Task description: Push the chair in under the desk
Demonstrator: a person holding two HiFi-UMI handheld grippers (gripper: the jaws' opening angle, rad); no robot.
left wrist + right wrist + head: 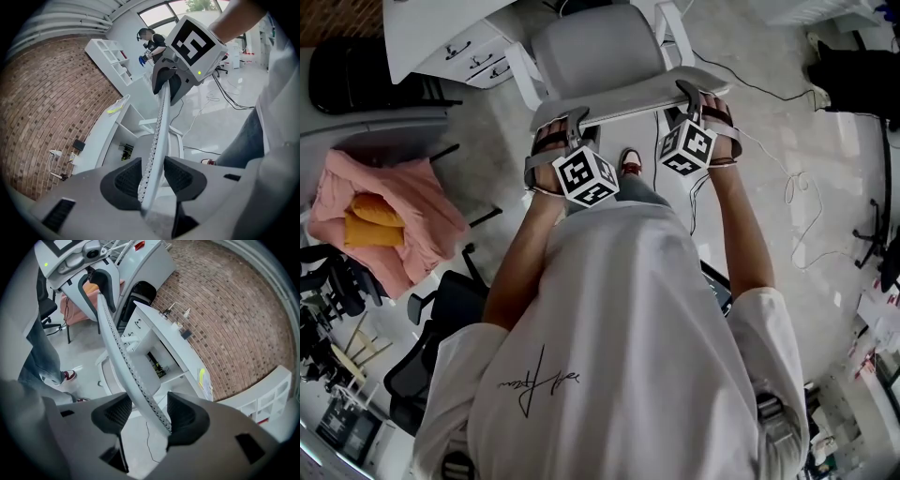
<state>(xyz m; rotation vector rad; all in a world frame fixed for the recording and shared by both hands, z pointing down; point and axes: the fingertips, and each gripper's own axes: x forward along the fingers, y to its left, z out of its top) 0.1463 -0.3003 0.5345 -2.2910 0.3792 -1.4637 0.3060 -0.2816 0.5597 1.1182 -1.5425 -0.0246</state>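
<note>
Chair [591, 47]: light grey, white armrests, upright, seat facing the white desk [422, 42] with drawers, mostly outside it.

No print can be read; the scrawled script [534, 382] on the white shirt [637, 309] is illegible.

Colours you're seeing | chair [598, 52] pale grey, backrest rim dotted | desk [422, 28] white | wall [42, 108] red-brown brick | marker cubes [586, 176] black-on-white squares | cloth [422, 202] pink | bundle [370, 220] orange | your shirt [628, 328] white
</note>
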